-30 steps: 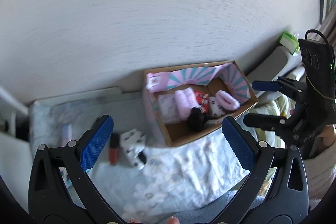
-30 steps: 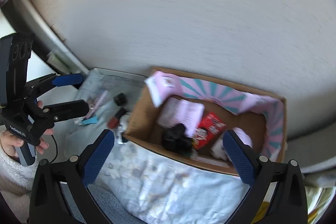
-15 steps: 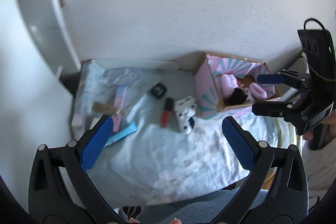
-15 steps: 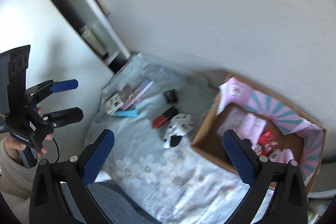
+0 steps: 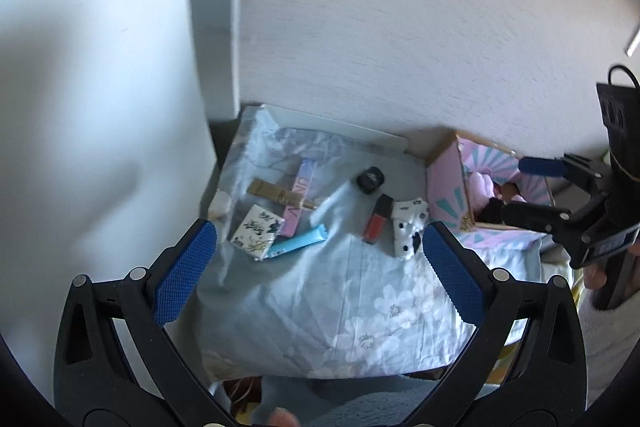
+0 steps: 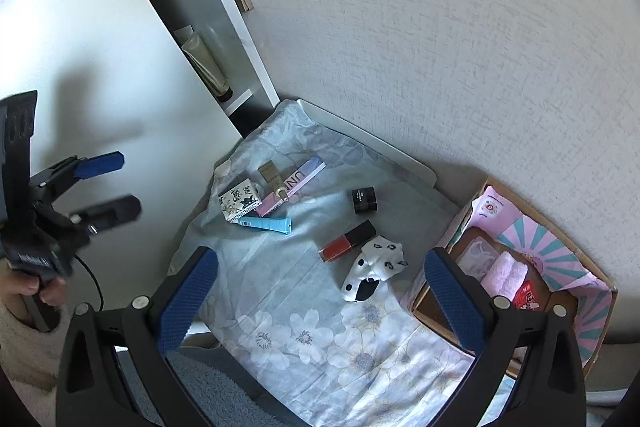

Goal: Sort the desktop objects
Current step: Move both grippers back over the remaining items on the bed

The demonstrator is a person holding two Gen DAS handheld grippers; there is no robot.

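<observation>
Hovering above the cloth [image 6: 280,311], both grippers spread wide, nothing held: left gripper [image 5: 320,259], right gripper [image 6: 322,297]. On cloth, far-left cluster w/ patterned box [image 6: 239,202], blue tube [image 6: 266,223], pink box [image 6: 291,184] & gold tube [image 5: 280,194] crossing it. Black jar [image 6: 365,199] mid-cloth; red bottle [image 6: 348,240] just beside spotted sock [image 6: 374,267]. Carton [image 6: 560,227] at right edge, holding pink rolls [image 6: 504,275] & red packet [image 6: 530,297].

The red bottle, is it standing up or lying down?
Lying down. The red bottle rests flat on the cloth, black cap toward the wall.
</observation>
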